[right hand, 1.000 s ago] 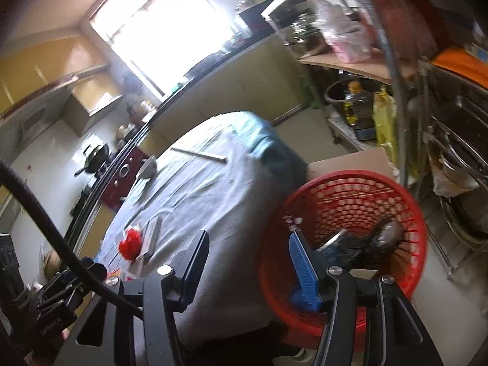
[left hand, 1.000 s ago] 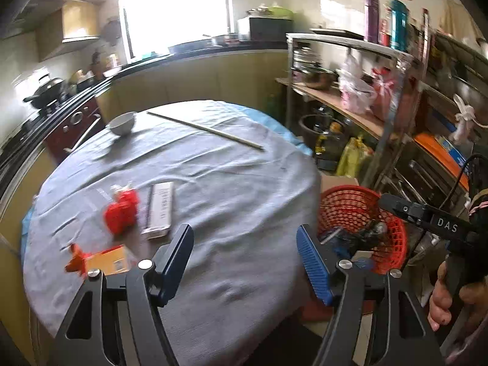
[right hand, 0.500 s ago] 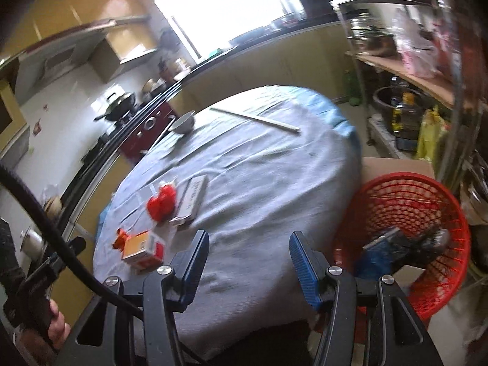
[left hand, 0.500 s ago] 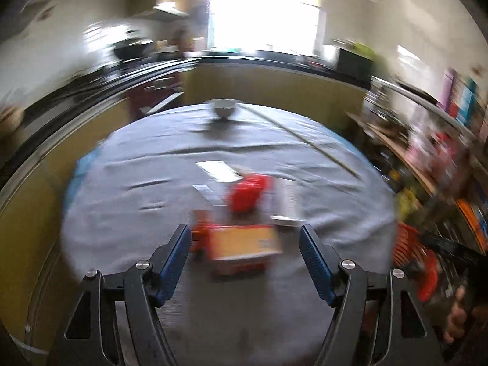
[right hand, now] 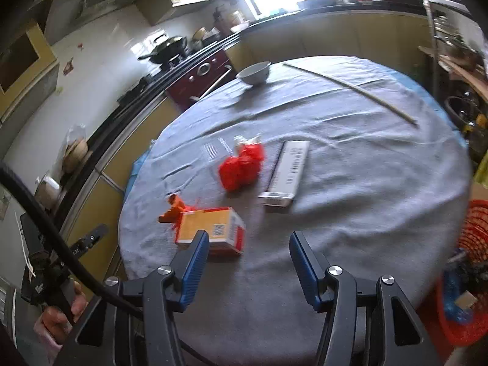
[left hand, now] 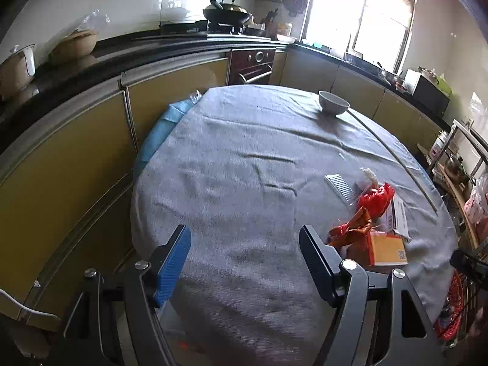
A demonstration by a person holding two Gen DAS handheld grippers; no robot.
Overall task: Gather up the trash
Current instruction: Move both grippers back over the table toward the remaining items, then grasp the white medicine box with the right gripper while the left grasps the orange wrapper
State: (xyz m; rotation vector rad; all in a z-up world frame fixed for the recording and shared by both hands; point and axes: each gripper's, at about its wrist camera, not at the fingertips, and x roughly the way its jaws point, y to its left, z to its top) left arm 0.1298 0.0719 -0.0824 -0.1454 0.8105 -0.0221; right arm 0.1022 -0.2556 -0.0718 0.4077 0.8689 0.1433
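On the grey-clothed round table (right hand: 350,183) lie an orange carton (right hand: 210,228) (left hand: 385,248), an orange crumpled wrapper (right hand: 174,209) (left hand: 350,227), a red crumpled bag (right hand: 242,164) (left hand: 376,198), a long white box (right hand: 288,172) (left hand: 399,216) and a clear ridged wrapper (left hand: 340,184). My right gripper (right hand: 248,259) stands open above the near table edge, with the carton just beyond its left finger. Nothing sits between the fingers of my open left gripper (left hand: 244,256), which hangs over bare cloth with the trash to its right.
A red mesh basket (right hand: 469,274) (left hand: 451,308) holding trash stands on the floor at the table's right. A white bowl (right hand: 254,71) (left hand: 334,102) and a long thin stick (right hand: 350,90) lie at the far side. Kitchen counters and a stove ring the table. A hand (right hand: 61,311) holds the other gripper.
Both grippers have swung left, away from the red basket and over the table. The trash pile now sits right of the left gripper and just ahead of the right one.
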